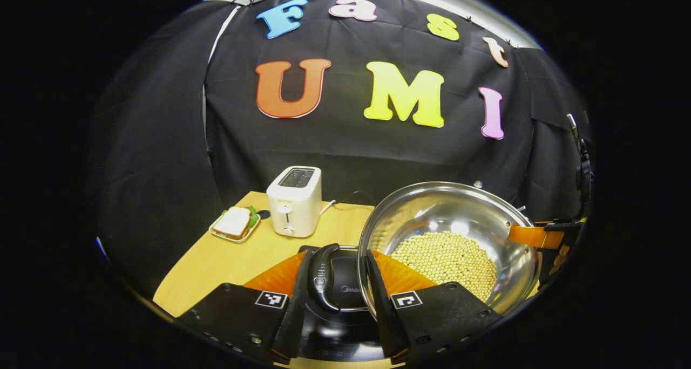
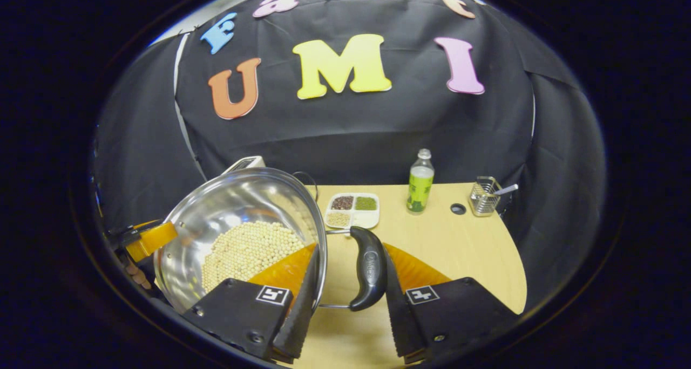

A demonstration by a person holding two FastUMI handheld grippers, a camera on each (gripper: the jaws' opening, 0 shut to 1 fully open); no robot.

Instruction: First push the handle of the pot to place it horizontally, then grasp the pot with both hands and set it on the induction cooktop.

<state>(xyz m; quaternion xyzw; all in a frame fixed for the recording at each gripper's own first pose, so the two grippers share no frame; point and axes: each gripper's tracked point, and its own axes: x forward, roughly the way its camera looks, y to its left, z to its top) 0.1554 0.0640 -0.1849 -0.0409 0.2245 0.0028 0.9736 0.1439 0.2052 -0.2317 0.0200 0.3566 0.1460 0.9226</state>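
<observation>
While both claws (image 1: 334, 304) (image 2: 345, 299) straddle handles, pot (image 1: 459, 218) hangs tilted above table (image 2: 464, 245).

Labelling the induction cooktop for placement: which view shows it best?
Left gripper view. The black glossy induction cooktop sits directly ahead between that gripper's jaws, under the left black pot handle. The right gripper view gives no usable look at it: there the steel pot of beans and wooden table lie ahead.

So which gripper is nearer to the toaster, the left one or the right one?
Left. The left gripper, at the pot handle, faces the toaster; the right gripper is across the pot.
</observation>
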